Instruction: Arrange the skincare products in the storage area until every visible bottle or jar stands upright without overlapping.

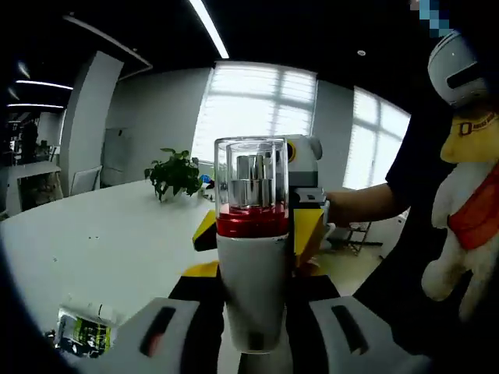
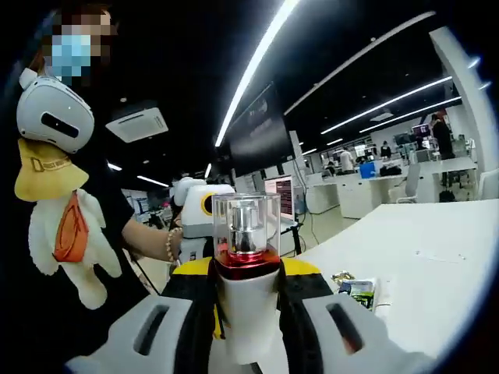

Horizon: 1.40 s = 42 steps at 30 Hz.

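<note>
Left gripper view: both tongs grip one bottle; one packet nearby.

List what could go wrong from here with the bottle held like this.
1. The left gripper and right gripper both seem to pinch one bottle above the table; uneven pulling or a mistimed release could twist or drop it.
2. A small packet lies on the table; setting the bottle on it would likely tip it.
</note>
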Available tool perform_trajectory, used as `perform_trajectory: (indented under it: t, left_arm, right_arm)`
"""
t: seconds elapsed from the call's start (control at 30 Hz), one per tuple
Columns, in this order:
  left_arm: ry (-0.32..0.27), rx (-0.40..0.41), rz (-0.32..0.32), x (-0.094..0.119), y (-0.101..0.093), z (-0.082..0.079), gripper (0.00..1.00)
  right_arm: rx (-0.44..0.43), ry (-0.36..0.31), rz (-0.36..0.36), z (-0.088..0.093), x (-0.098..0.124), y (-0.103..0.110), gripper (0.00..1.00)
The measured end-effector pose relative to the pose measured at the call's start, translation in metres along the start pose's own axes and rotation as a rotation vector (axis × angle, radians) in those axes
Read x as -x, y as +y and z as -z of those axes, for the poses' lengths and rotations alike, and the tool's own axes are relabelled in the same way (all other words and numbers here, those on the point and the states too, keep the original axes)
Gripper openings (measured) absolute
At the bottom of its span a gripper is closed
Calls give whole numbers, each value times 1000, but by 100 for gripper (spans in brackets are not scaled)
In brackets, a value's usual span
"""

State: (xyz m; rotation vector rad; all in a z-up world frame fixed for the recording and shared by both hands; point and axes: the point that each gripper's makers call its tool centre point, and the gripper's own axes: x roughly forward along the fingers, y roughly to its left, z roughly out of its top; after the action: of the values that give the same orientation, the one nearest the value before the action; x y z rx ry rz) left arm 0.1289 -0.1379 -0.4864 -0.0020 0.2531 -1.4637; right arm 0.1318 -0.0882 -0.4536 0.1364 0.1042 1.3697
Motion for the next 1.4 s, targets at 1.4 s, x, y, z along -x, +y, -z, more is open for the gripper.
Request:
perform_trajectory:
  t: [1.4]
  left_arm:
    - [198,-169,122,-77,75,157,25]
  right_arm:
    - [99,436,51,166,33,-94,28]
